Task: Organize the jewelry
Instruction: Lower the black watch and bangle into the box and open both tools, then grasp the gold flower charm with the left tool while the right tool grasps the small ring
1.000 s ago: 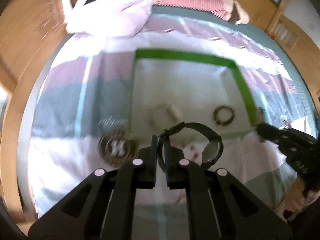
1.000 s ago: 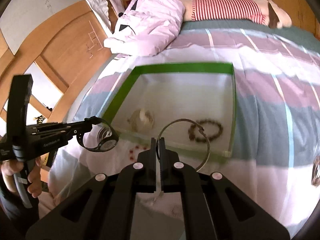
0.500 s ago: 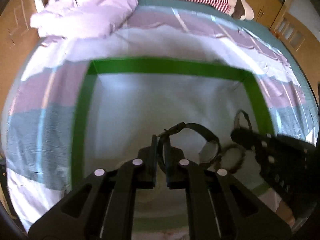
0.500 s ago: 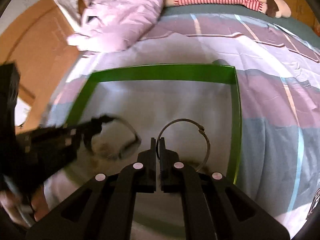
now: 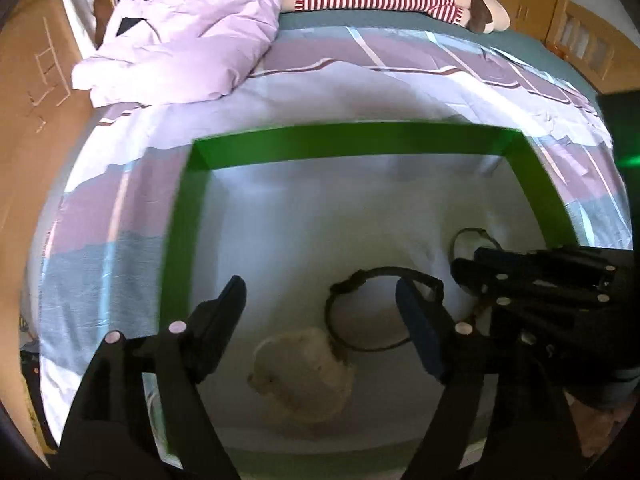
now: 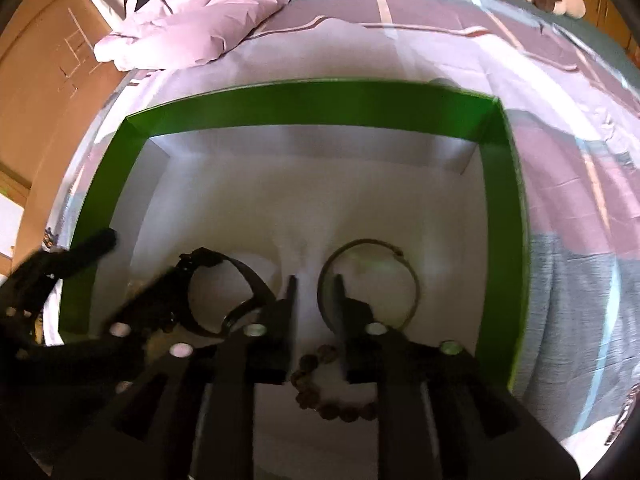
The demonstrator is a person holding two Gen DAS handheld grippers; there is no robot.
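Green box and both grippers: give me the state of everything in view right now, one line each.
Left gripper: open, above the box floor.
Right gripper: open, holding nothing.
Black watch: released, lying in the box.
Metal bangle: released, lying in the box.
Bead bracelet: lying in the box.
Green box: open-topped.

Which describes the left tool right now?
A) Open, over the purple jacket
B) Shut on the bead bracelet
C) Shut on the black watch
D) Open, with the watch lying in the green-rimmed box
D: the left tool stands open, its fingers spread wide, and the black watch lies free on the floor of the green-rimmed box.
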